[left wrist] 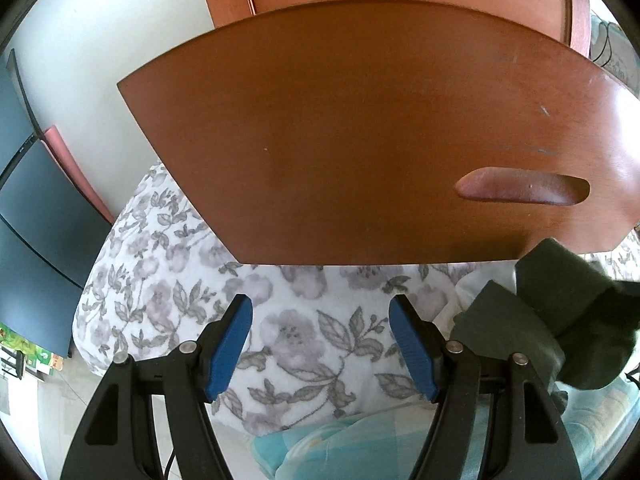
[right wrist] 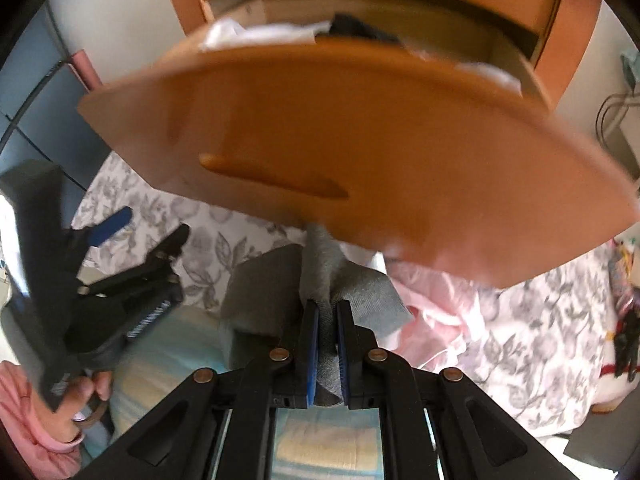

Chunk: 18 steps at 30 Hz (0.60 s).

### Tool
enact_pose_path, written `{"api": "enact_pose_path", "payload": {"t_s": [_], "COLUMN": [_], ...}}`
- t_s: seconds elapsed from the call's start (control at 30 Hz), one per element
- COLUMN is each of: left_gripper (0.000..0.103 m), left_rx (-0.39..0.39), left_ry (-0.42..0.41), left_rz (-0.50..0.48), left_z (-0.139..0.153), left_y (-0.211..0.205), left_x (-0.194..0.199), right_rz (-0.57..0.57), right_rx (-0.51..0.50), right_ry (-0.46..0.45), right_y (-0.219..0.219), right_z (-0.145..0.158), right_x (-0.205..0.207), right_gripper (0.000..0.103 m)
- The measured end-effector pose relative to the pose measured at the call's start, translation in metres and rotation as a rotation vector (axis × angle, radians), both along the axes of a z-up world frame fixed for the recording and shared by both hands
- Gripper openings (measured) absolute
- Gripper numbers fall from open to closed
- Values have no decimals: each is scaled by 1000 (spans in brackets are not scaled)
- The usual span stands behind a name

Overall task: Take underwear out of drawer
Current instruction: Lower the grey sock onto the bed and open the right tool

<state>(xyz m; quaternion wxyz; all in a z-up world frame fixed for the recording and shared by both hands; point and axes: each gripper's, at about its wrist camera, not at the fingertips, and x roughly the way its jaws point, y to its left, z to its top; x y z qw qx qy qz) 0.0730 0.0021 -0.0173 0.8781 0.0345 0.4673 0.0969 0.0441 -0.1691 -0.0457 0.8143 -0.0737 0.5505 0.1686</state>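
Note:
The brown drawer front [right wrist: 360, 140] with its slot handle [right wrist: 276, 178] stands pulled out. White and dark clothes [right wrist: 264, 34] lie inside the drawer. My right gripper [right wrist: 328, 320] is shut on a grey pair of underwear [right wrist: 360, 296], held below the drawer front over the bed. In the left wrist view the same garment [left wrist: 560, 320] looks dark at the right edge, under the drawer front [left wrist: 360, 140]. My left gripper [left wrist: 320, 344] is open with nothing between its blue pads [left wrist: 230, 344], over the floral bedding. The left gripper [right wrist: 144, 232] also shows at the left of the right wrist view.
A floral blanket [left wrist: 168, 300] covers the bed under the drawer. A pink garment [right wrist: 432, 296] lies on it at the right, and a light blue patterned cloth [right wrist: 328, 448] lies nearest me. Dark blue panels [left wrist: 36, 200] stand at the left. A hand [right wrist: 86, 396] in a pink sleeve holds the left gripper.

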Motion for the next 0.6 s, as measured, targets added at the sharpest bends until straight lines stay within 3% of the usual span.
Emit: {"api": "enact_pose_path", "payload": {"t_s": [0.6], "left_gripper": [72], "left_rx": [-10], "left_ry": [31], "left_rz": [-10], "left_z": [-4], "left_y": [0], "left_x": [4], "right_rz": [-33], "right_rx": [-16], "right_ry": [111], "right_y": [4], "right_z": [-49], "right_x": [18], "right_gripper": [12]}}
